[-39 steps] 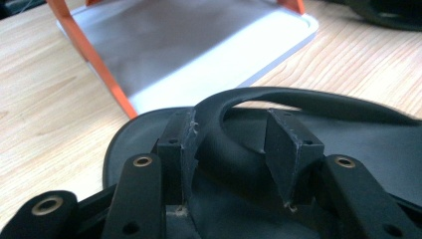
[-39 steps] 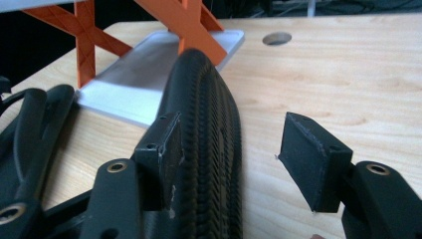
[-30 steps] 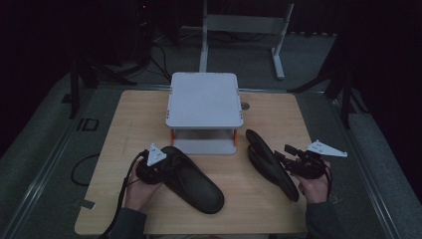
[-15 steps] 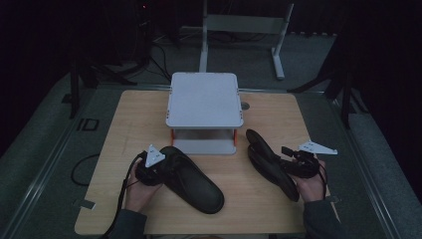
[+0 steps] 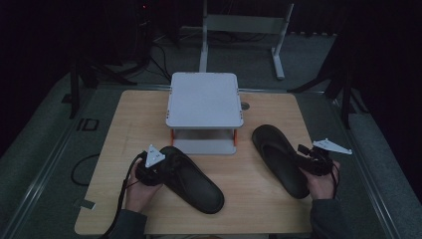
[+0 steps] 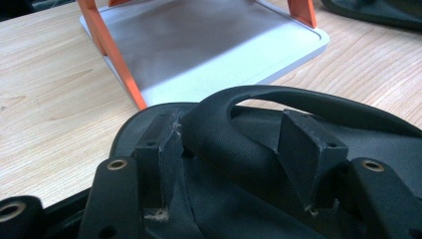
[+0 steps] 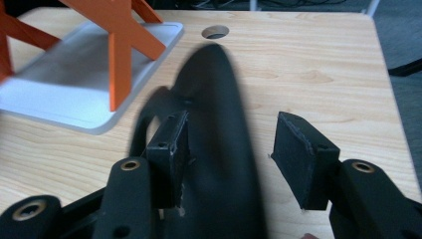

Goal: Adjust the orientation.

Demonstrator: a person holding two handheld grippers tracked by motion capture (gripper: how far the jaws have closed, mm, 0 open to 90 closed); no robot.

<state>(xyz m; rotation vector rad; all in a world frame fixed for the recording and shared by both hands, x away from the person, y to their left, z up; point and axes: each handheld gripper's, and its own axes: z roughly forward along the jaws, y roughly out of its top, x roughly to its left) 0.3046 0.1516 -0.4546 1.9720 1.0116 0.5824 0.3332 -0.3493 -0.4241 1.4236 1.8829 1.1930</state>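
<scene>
Two black slippers lie on the wooden table [image 5: 129,129]. My left gripper [image 5: 155,168] sits at the heel of the left slipper [image 5: 191,180]. Its jaws have just opened a little, but both pads [image 6: 166,144] still press the slipper's strap [image 6: 224,134]. At the right, my right gripper [image 5: 312,160] is at the heel end of the right slipper [image 5: 276,152]. Its jaws have just been closing and stand open around the blurred slipper [image 7: 219,149]. The left pad [image 7: 169,149] is against it and the right pad [image 7: 301,154] is clear of it.
A grey two-level stand [image 5: 205,98] with orange legs [image 6: 117,59] stands at the middle back of the table, its lower shelf [image 6: 209,45] bare. A round cable hole [image 7: 215,32] is in the tabletop behind the right slipper. Black cables and metal frames lie on the floor beyond.
My right hand has shifted slightly at the right slipper's heel, and that slipper now lies flatter. The left hand and left slipper have stayed put.
</scene>
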